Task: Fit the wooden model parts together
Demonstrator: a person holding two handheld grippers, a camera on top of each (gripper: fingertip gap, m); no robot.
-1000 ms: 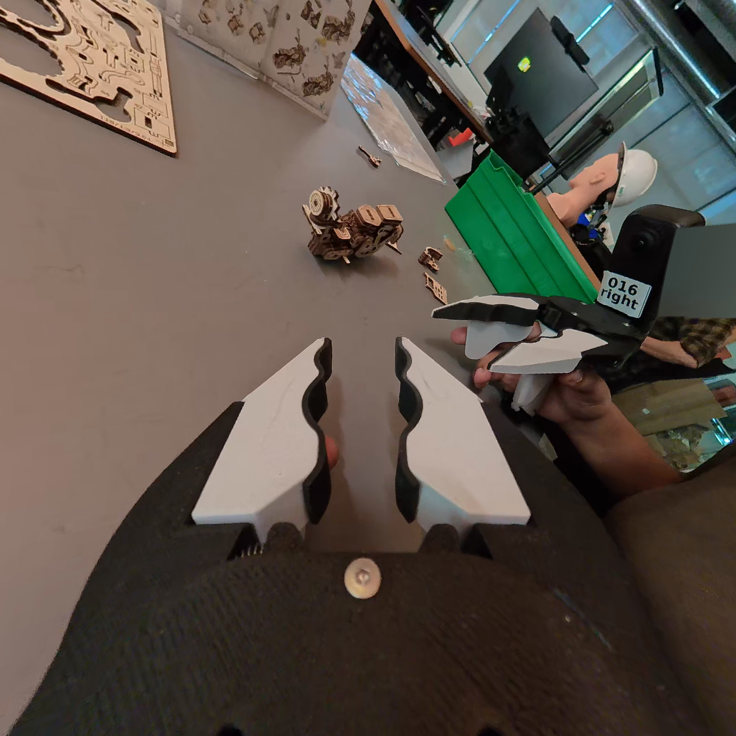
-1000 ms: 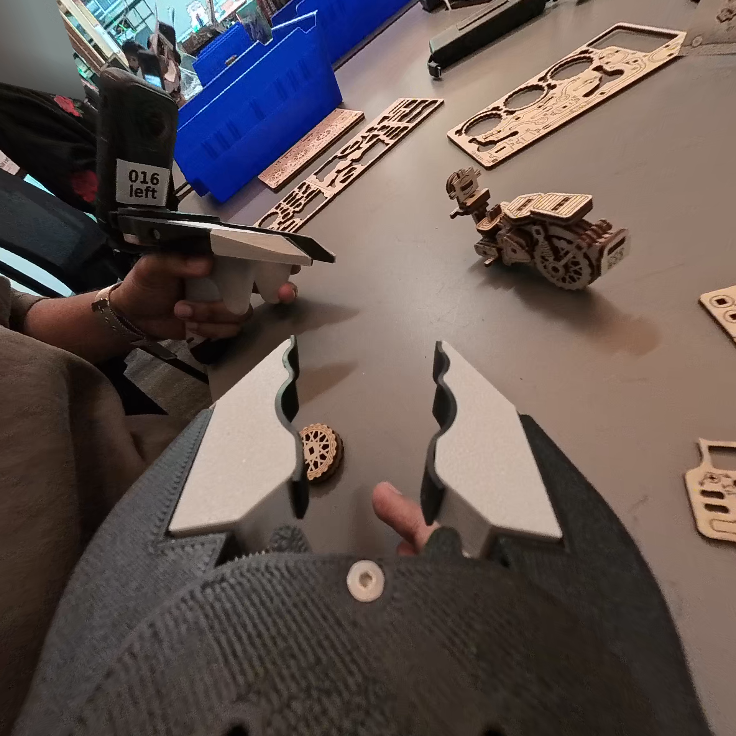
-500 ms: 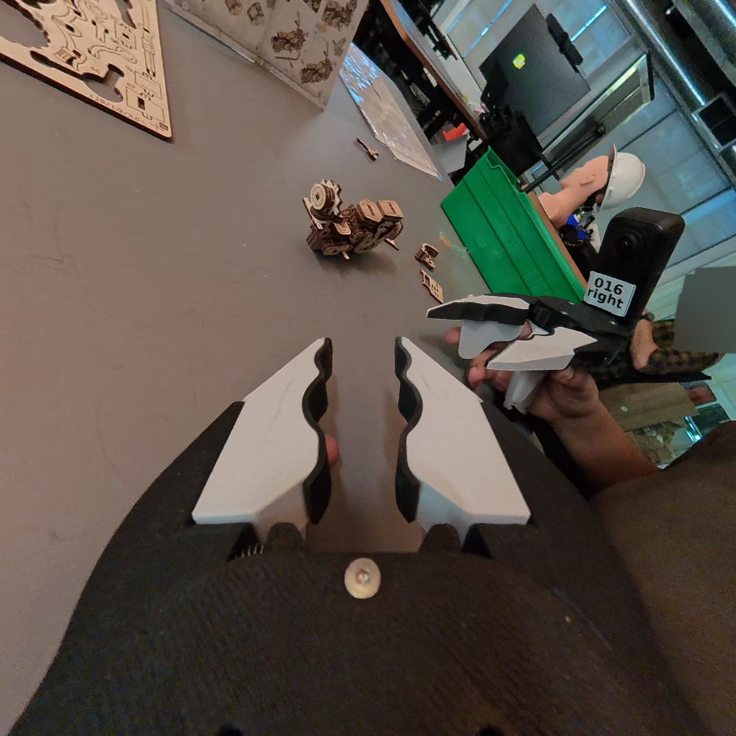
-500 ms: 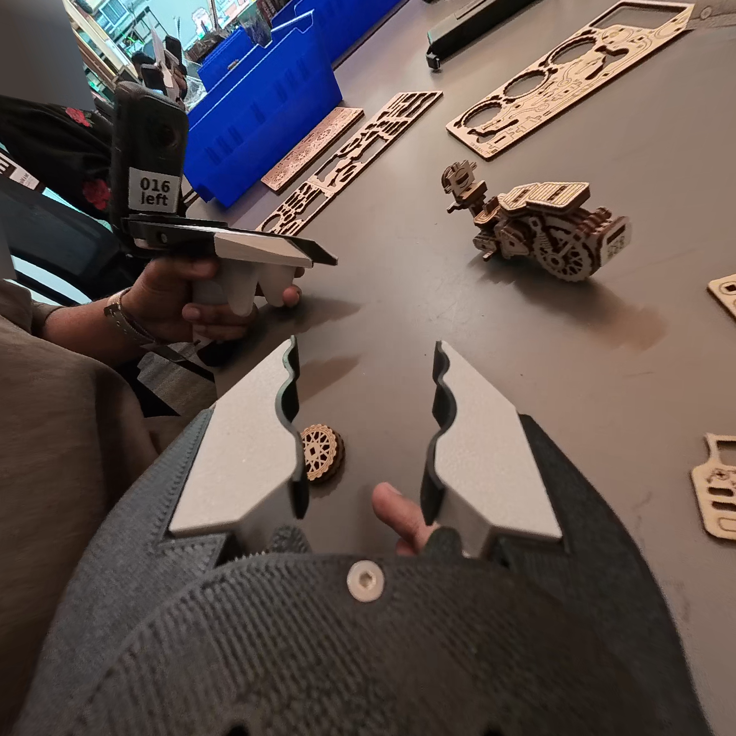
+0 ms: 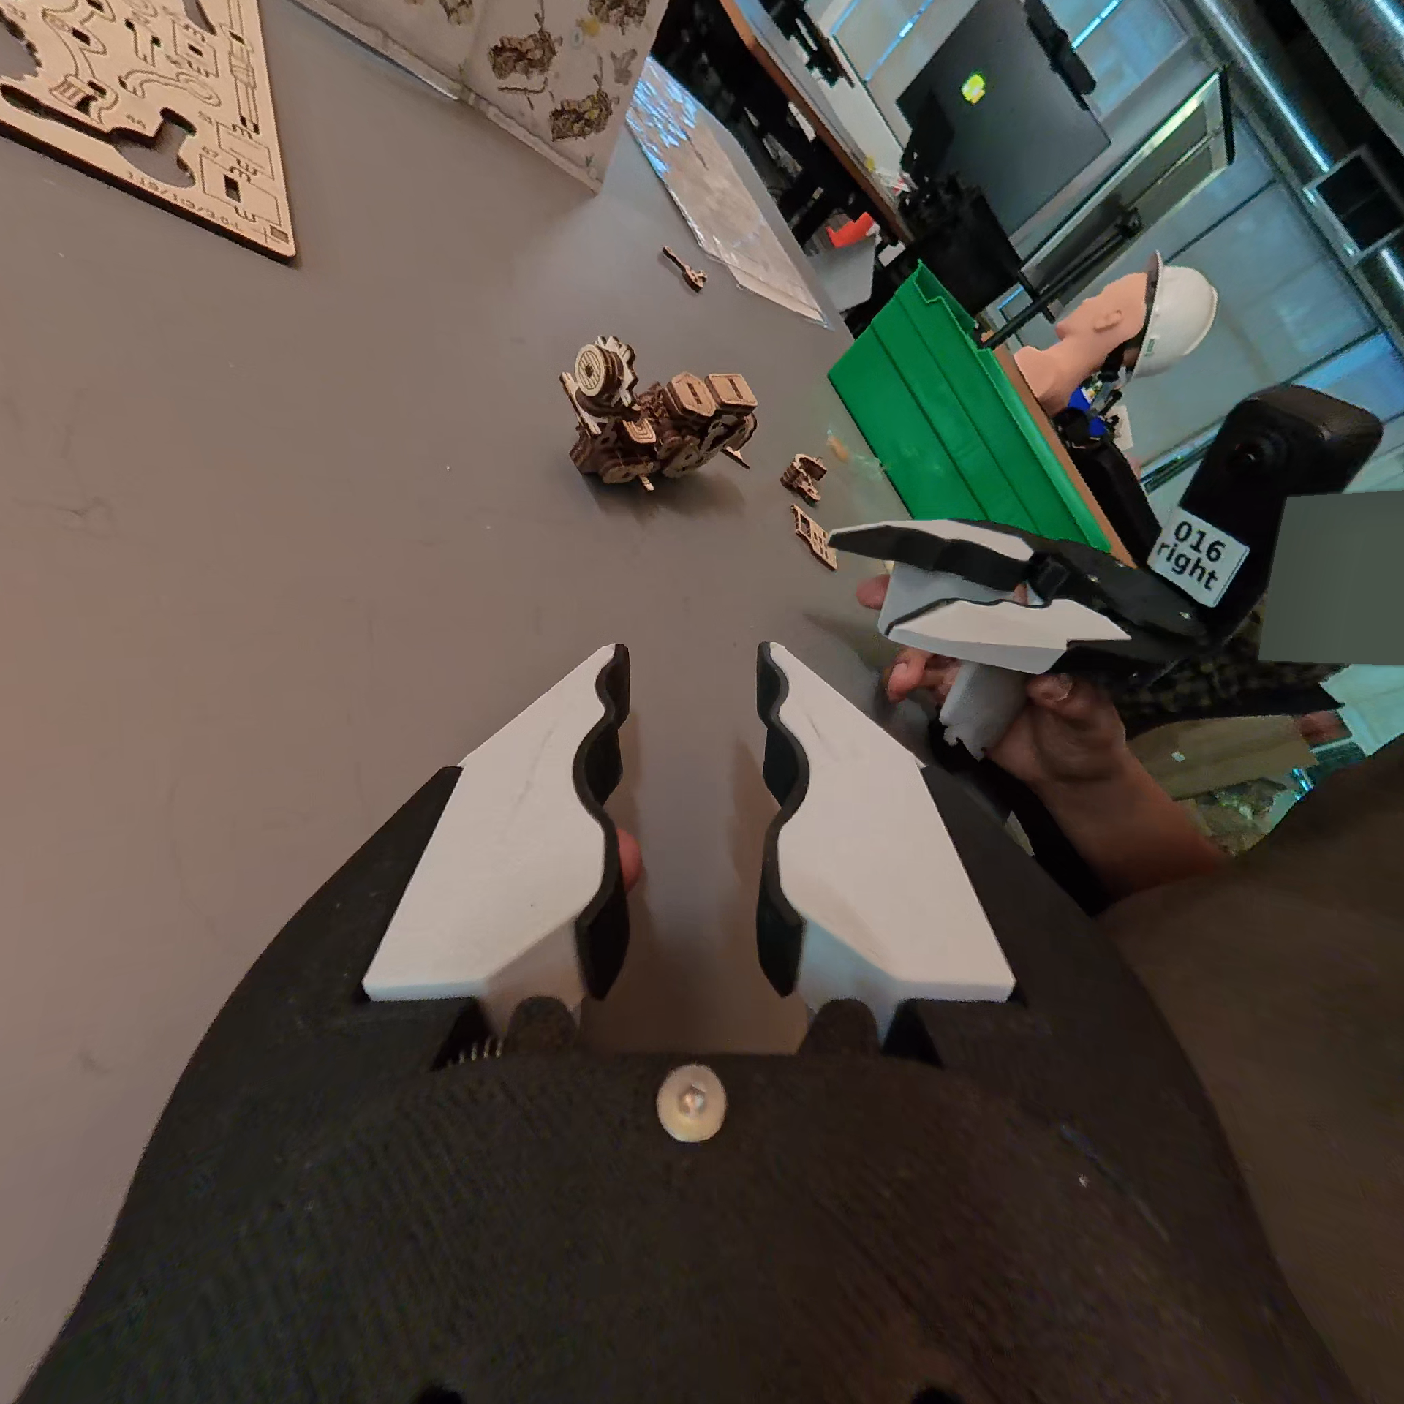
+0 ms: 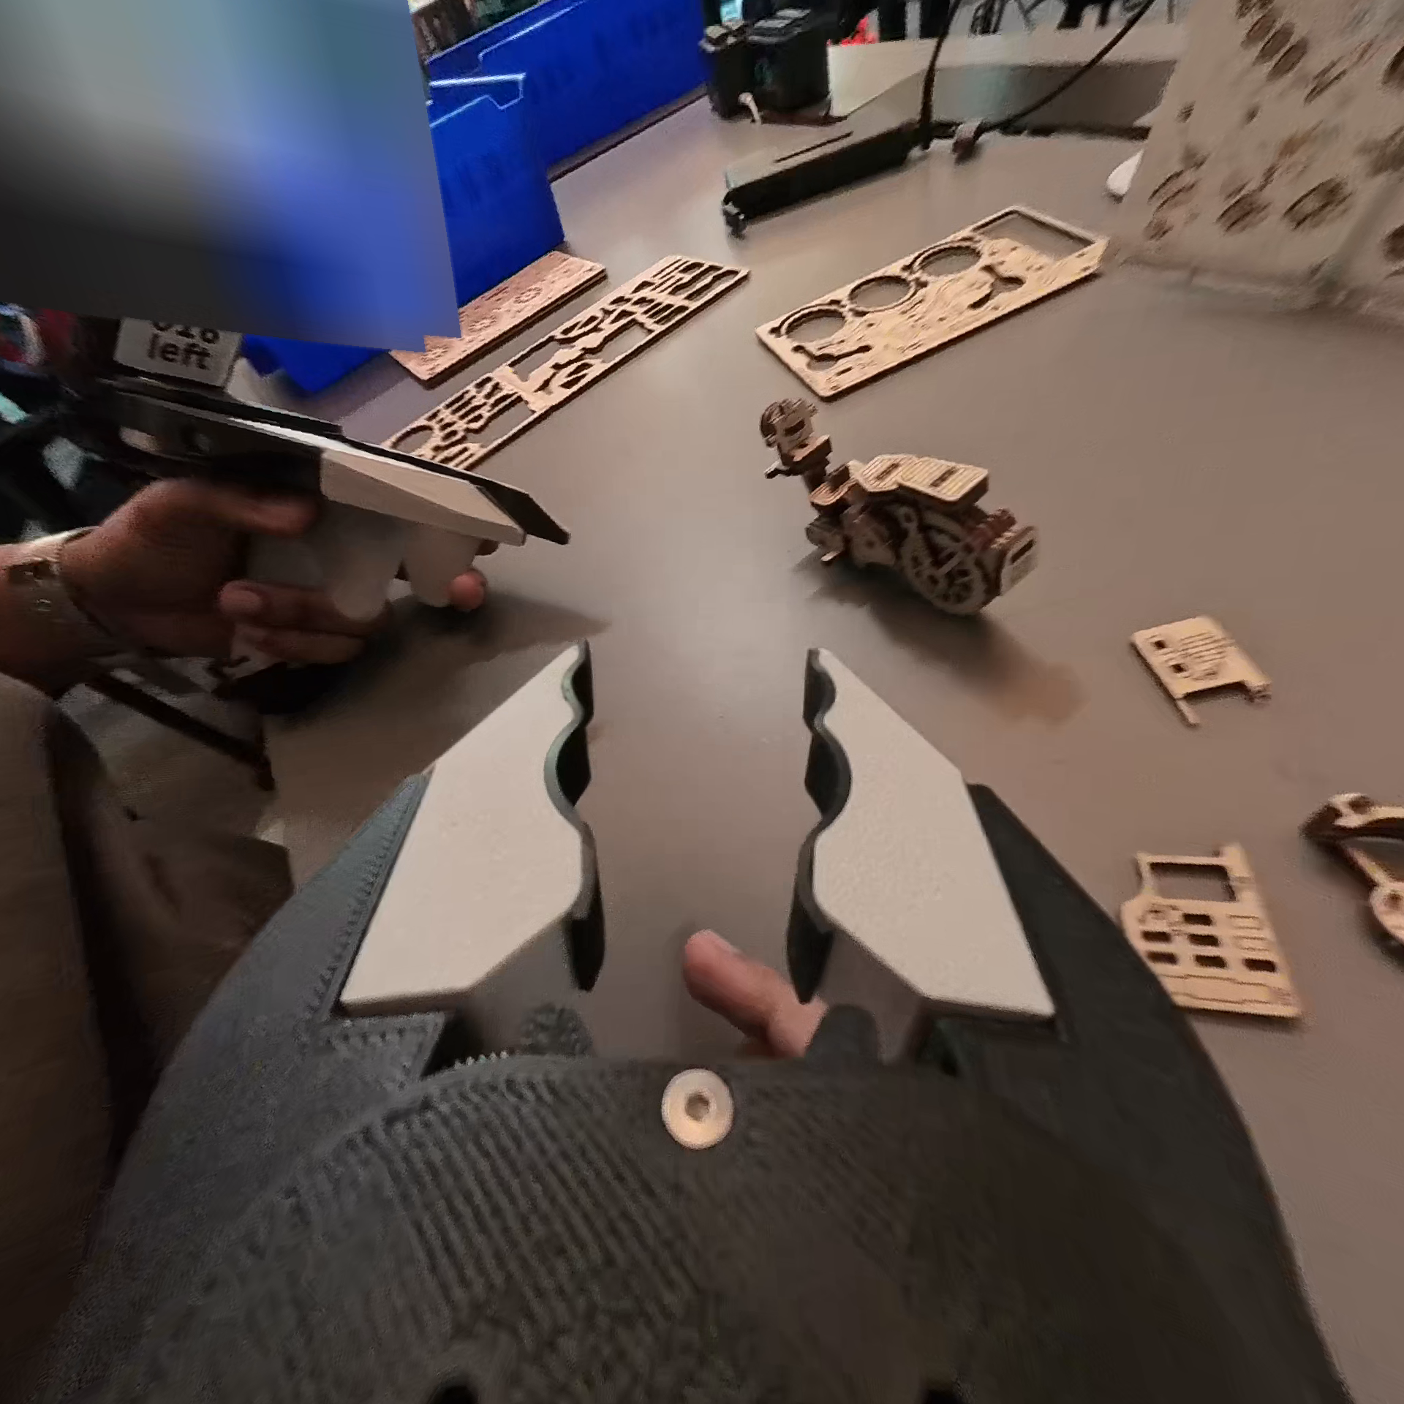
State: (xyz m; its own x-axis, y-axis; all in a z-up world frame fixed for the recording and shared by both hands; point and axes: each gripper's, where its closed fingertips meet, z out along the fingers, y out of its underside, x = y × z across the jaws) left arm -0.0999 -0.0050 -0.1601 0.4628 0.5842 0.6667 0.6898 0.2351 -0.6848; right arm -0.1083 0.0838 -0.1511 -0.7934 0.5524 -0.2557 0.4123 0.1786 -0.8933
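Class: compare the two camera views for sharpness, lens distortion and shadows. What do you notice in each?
Left wrist view: sharp, though wide-angle bending tilts the grey table and green bin. Right wrist view: motion-blurred, especially the patterned box at top right; the wooden motorcycle model casts a soft shadow toward the lower right, beside the loose wooden parts.

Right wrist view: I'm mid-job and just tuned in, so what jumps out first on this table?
The half-built wooden motorcycle model stands upright mid-table, ahead of the open, empty right gripper. Loose flat wooden parts lie to its right, and punched-out wooden sheets lie farther back near a blue bin. The left gripper, hand-held, hovers at the left, holding nothing.
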